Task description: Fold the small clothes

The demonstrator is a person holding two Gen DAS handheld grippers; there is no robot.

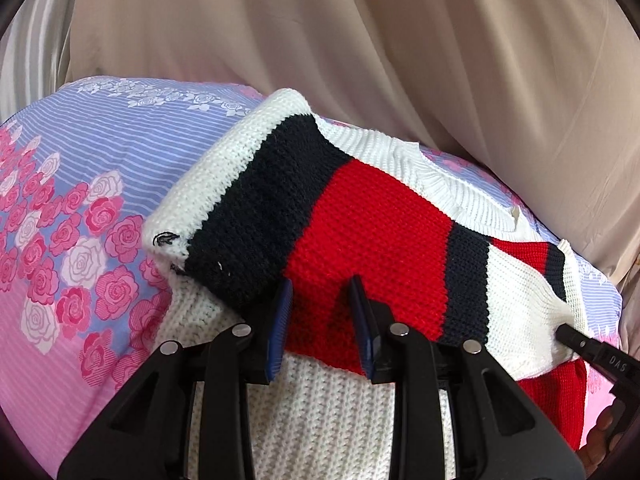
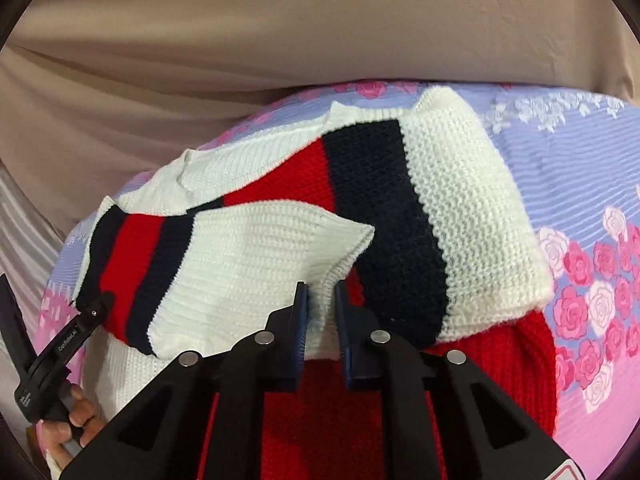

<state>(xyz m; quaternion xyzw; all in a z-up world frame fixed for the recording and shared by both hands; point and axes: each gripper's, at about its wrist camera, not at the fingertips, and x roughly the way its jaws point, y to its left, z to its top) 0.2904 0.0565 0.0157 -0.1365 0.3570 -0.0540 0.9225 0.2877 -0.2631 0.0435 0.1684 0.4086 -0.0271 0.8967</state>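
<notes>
Left gripper (image 1: 320, 316): nearest your left wrist camera, its black arms fill the bottom of the view; the blue-padded fingers (image 1: 280, 320) stand apart over the red band of the sweater, with knit between them but no pinch on it; in your right wrist view it enters at the lower left edge (image 2: 93, 312), its tip at the striped sleeve end.

Right gripper (image 2: 322, 316): your fingers (image 2: 301, 320) are pressed close on the ribbed white cuff (image 2: 324, 304) of the near sleeve, which is clamped between the pads; in the left wrist view its black tip (image 1: 570, 334) meets the white sleeve end at the right edge.

Sweater (image 1: 372, 232): a small knit in white, navy and red bands; it lies on the bed with both sleeves brought across the body; one sleeve (image 2: 432, 216) lies folded across the top, white end outermost; the other sleeve (image 2: 248, 268) runs from the striped end at the left to the cuff that you hold; the ribbed white neckline (image 1: 452, 184) faces the far side.

Bed sheet (image 1: 80, 208): lilac stripes and pink ground with printed roses; it lies under the sweater on all sides.

Curtain (image 1: 360, 40): beige cloth hanging in folds behind the bed.
</notes>
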